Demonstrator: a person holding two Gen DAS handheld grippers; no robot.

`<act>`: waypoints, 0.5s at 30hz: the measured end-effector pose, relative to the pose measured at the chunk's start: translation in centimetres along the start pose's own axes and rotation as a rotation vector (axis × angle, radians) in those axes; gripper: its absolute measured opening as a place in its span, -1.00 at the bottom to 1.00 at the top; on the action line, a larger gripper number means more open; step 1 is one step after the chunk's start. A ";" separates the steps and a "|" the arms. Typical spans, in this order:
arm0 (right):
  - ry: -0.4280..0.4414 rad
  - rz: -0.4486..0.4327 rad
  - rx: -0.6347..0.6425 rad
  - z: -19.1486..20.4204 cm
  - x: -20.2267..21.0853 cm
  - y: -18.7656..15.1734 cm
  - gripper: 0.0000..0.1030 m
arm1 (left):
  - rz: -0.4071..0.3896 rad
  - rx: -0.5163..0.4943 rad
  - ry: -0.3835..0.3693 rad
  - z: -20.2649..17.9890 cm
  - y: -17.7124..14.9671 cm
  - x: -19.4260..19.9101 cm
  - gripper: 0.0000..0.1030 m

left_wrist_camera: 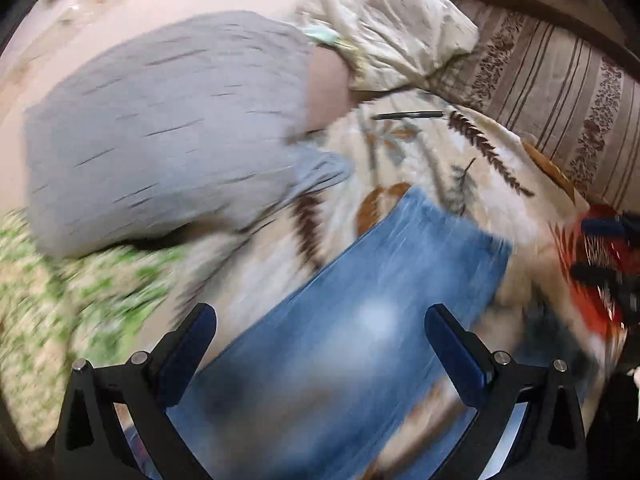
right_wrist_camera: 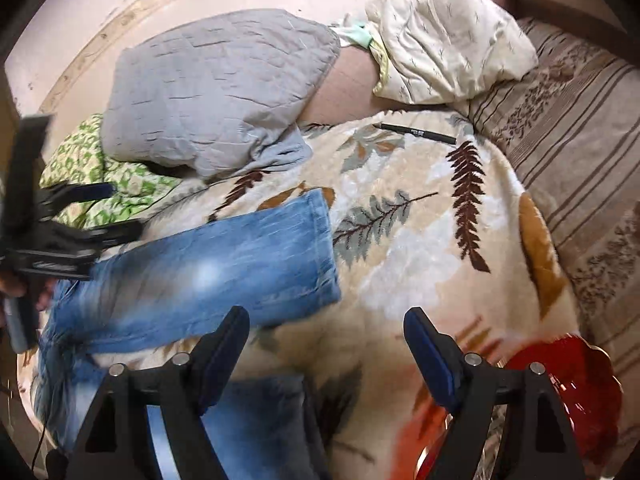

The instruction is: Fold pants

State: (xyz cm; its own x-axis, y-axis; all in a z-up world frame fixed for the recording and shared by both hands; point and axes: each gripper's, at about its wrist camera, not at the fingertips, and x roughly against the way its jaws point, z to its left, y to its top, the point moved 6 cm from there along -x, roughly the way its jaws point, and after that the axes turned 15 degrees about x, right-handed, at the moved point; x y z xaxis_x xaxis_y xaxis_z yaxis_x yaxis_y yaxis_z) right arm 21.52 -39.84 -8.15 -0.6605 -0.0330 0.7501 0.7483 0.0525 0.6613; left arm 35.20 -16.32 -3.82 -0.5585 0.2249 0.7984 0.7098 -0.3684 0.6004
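Jeans (right_wrist_camera: pixel 224 256) flat on blanket (right_wrist_camera: pixel 420 240) | beneath both tongs | left tongs (left_wrist_camera: pixel 320 344) apart, empty | right tongs (right_wrist_camera: pixel 326 344) apart, empty

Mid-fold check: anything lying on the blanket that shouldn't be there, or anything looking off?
Yes: a black pen lies loose on the leaf-print blanket, beyond the jeans and near the cream pillow. It is clear of the denim, so it is stray clutter.
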 end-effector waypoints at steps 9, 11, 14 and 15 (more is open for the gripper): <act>0.007 -0.004 0.143 5.3 3.7 -1.1 0.59 | -0.011 0.167 0.184 13.8 -10.0 11.6 1.00; 0.021 0.000 0.173 6.7 3.9 -1.3 0.59 | 0.010 0.200 0.231 16.4 -12.8 13.3 1.00; 0.031 0.020 0.206 8.3 3.7 -1.6 0.59 | 0.053 0.244 0.298 20.1 -17.2 15.8 1.00; 0.034 0.028 0.215 8.7 3.6 -1.8 0.59 | 0.069 0.260 0.299 21.0 -18.6 16.4 1.00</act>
State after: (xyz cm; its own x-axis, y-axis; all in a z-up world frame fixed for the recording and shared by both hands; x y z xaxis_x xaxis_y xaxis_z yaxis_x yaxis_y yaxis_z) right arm 17.27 -31.33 -6.76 -0.6343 -0.0615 0.7706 0.7339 0.2654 0.6252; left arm 21.79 13.14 -0.93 -0.5789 -0.0785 0.8116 0.8134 -0.1242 0.5682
